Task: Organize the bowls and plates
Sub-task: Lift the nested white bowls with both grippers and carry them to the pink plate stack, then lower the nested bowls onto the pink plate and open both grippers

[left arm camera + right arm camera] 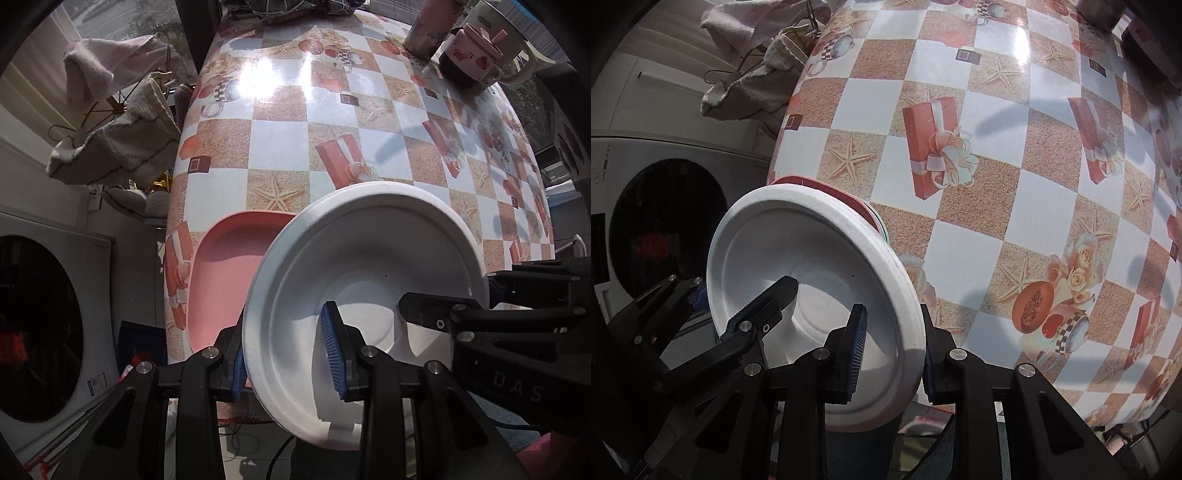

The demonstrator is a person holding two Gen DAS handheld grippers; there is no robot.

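A white plate (pixel 369 266) is held tilted above the near edge of the table. My left gripper (pixel 288 354) straddles its left rim with a wide gap between the blue pads. My right gripper (pixel 892 354) straddles its right rim likewise; one pad lies inside, one outside. The plate also shows in the right wrist view (pixel 812 266). Each gripper shows in the other's view, the right one (pixel 480 317) and the left one (pixel 746 314). A pink plate (pixel 229 266) lies on the table behind the white plate; its edge (pixel 827 190) peeks out.
The table (pixel 332 122) has a checked cloth with gift and starfish prints. Mugs and a jar (pixel 476 55) stand at the far right corner. Towels (pixel 118 122) hang on a rack to the left. A washing machine (pixel 40 332) stands at the left.
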